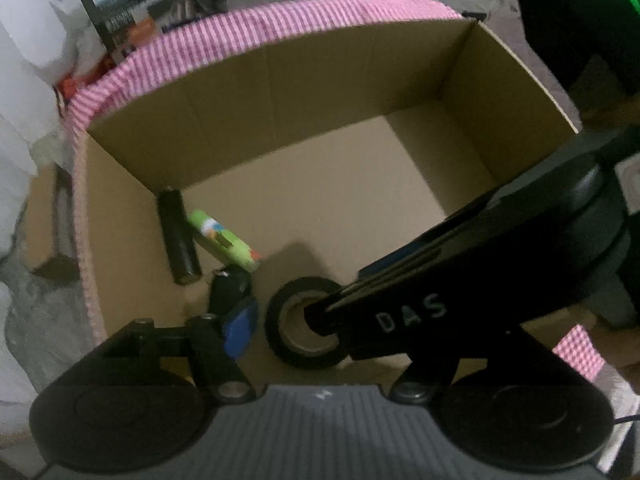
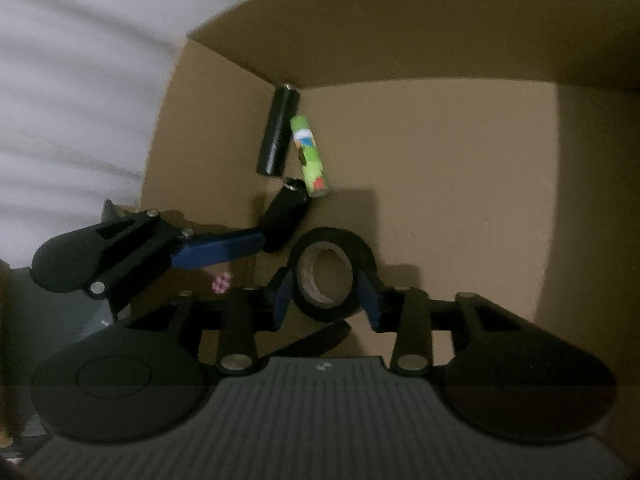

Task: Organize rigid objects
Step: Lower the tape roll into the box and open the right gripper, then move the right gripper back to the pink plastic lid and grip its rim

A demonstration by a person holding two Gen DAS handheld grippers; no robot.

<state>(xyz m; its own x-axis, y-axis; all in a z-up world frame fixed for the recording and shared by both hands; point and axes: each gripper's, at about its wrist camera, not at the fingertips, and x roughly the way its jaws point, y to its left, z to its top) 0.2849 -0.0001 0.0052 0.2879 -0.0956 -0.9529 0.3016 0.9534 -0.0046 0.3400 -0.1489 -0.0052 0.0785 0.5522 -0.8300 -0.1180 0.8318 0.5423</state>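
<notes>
I'm at the drop-off step inside the brown cardboard box. My right gripper brackets the black tape roll on the floor, pads seemingly just released. My left gripper is open beside a short black cylinder. Next I lift both out.

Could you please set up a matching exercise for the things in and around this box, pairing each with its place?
Things:
1. black tape roll
2. green tube
3. long black cylinder
4. pink striped cloth

Places:
A. in the far corner of the cardboard box, along its wall
B. between the fingers of the right hand-held gripper
C. outside the box, beyond its far wall
D. on the box floor, just beside the long black cylinder

Pairs: 1-B, 2-D, 3-A, 4-C
</notes>
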